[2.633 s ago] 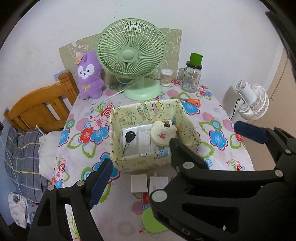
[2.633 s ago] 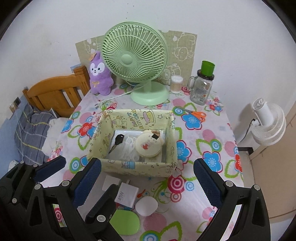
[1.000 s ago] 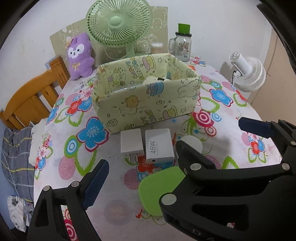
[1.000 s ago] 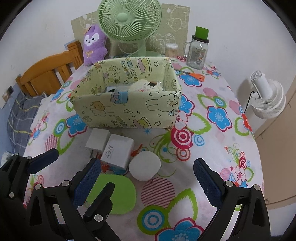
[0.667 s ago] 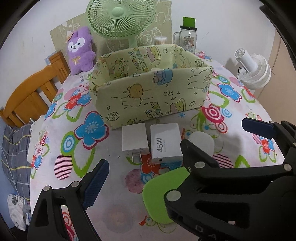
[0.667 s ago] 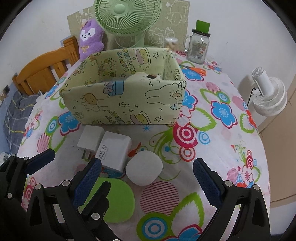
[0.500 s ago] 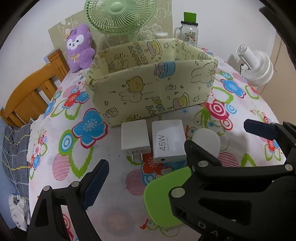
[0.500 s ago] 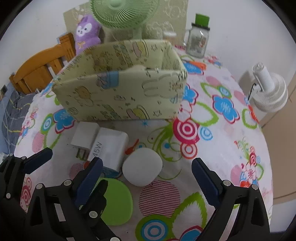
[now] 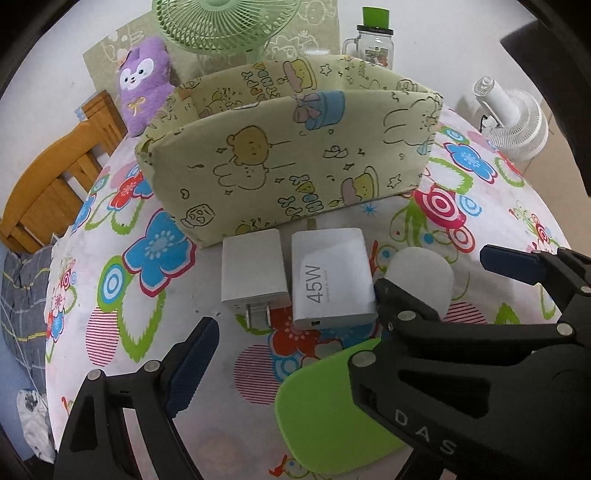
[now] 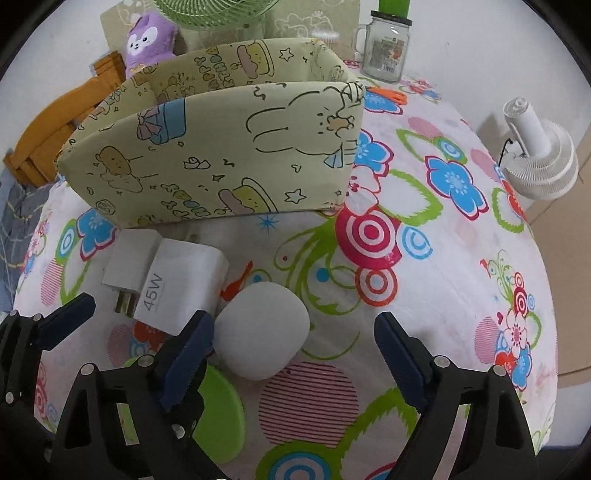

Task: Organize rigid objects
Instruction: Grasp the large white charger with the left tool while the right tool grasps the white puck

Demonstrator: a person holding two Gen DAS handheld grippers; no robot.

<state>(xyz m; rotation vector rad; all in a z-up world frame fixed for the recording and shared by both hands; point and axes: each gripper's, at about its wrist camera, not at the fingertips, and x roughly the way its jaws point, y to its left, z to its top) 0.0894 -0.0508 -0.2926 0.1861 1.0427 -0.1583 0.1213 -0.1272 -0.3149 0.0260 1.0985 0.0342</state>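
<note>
Your right claw (image 10: 291, 350) is low over the flowered tabletop (image 10: 461, 266), and its jaws are closing with the white rounded case (image 10: 262, 328) between them. The pads are not pressing on it: the left pad (image 10: 188, 354) sits right at the case's edge, the right pad is well clear of it on the far side.

Take the yellow cartoon storage box (image 9: 291, 162) as your landmark. Just in front of its near wall lie two white chargers side by side: the small charger (image 9: 253, 269) with its prongs pointing toward you, and the 45W charger (image 9: 332, 277) just to its right, the two almost touching. The white rounded case sits in front of the box's right corner, just right of the 45W charger. The green oval disc (image 9: 325, 413) lies flat further out from the box, nearer to you than the chargers and partly under your claws.

Your left claw (image 9: 295, 325) stands wide and holds nothing; its left pad (image 9: 192, 369) hovers in front of the small charger. Its other finger cannot be made out behind the right claw's black frame.

Behind the box stand a purple plush (image 9: 146, 81), a green fan (image 9: 225, 26) and a glass jar (image 9: 373, 44).
</note>
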